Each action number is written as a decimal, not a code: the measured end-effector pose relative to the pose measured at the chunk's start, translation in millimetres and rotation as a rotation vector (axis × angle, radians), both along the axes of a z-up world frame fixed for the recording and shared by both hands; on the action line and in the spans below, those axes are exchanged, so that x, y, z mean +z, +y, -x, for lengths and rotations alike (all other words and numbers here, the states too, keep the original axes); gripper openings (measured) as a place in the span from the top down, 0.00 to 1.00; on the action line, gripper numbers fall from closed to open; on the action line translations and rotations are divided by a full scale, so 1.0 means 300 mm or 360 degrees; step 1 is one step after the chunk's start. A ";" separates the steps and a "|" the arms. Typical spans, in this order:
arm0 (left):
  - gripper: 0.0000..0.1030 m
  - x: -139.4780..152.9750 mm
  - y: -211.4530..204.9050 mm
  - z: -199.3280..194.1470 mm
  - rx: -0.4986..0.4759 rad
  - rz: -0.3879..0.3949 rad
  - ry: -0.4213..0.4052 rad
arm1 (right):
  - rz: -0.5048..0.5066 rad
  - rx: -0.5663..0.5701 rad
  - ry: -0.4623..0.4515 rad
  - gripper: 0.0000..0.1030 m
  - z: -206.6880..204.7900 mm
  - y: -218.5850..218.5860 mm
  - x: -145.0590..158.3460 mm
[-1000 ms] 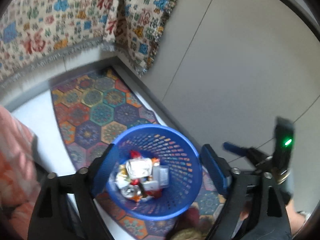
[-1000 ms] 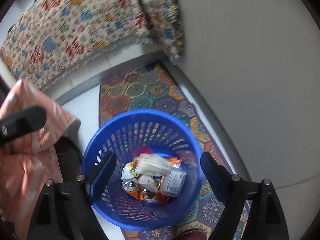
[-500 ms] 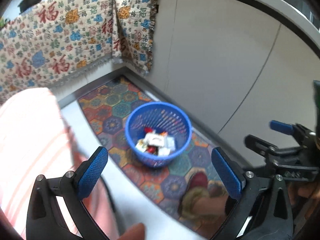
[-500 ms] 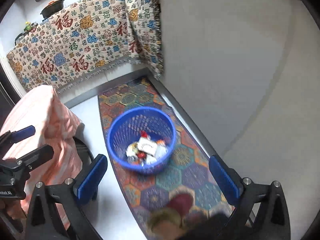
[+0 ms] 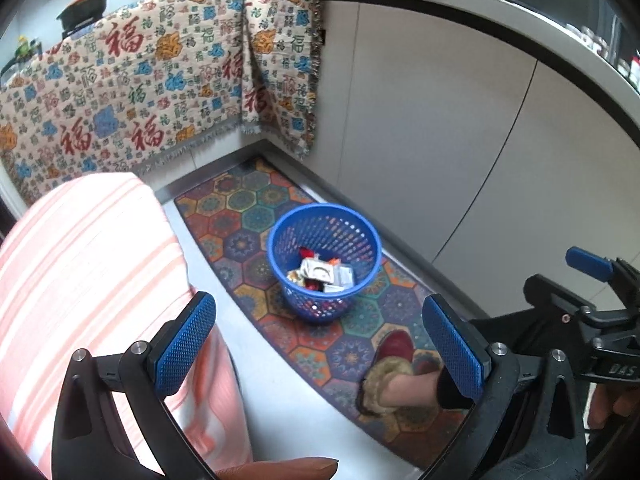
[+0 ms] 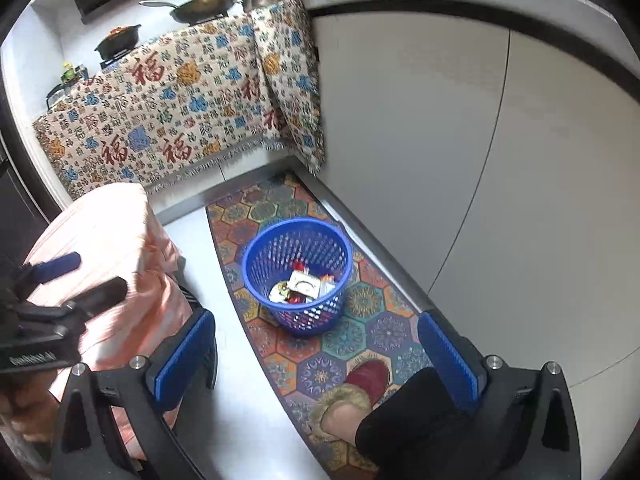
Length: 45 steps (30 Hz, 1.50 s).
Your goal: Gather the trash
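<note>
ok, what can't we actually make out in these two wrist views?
- Trash in the blue basket: items too small to identify, lower ones buried, both views.
- Basket's base: hidden by its own wall.
- Floor behind the striped cloth: blocked.
- Slipper: partly covered by the leg.

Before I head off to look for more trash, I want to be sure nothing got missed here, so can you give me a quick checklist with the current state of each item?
1. Left gripper empty: ok, jaws wide apart, nothing between them.
2. Right gripper empty: ok, open and holding nothing.
3. Blue basket upright on the patterned mat: ok.
4. Trash inside the basket: ok, wrappers lie at the bottom, none over the rim.
5. Loose trash on the visible floor: ok, none seen on the mat or the grey floor.
6. Path clear: not ok, the slippered foot and the pink striped fabric crowd both sides.
</note>
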State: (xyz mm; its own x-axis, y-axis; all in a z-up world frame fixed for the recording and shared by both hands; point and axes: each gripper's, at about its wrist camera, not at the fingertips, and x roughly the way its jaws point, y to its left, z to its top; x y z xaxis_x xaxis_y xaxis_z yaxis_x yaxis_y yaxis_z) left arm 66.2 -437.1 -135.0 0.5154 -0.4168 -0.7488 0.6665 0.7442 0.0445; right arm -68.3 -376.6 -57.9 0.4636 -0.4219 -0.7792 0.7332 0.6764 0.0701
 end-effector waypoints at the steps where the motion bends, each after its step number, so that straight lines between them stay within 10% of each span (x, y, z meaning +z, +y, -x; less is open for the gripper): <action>1: 0.00 0.002 0.002 0.006 0.0007 -0.0004 -0.0012 | 0.0000 0.0004 -0.0012 0.00 0.000 0.005 0.009; 45: 0.00 0.027 0.008 0.032 0.0089 -0.0020 -0.0074 | 0.0019 0.0080 -0.0007 0.00 -0.034 0.068 0.029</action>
State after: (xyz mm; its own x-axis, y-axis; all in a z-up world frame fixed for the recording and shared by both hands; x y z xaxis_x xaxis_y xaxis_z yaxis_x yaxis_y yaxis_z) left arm 56.5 -434.8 -126.7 0.5718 -0.3771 -0.7285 0.6209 0.7794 0.0839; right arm -58.0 -356.1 -49.3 0.4881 -0.4072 -0.7719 0.6979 0.7132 0.0651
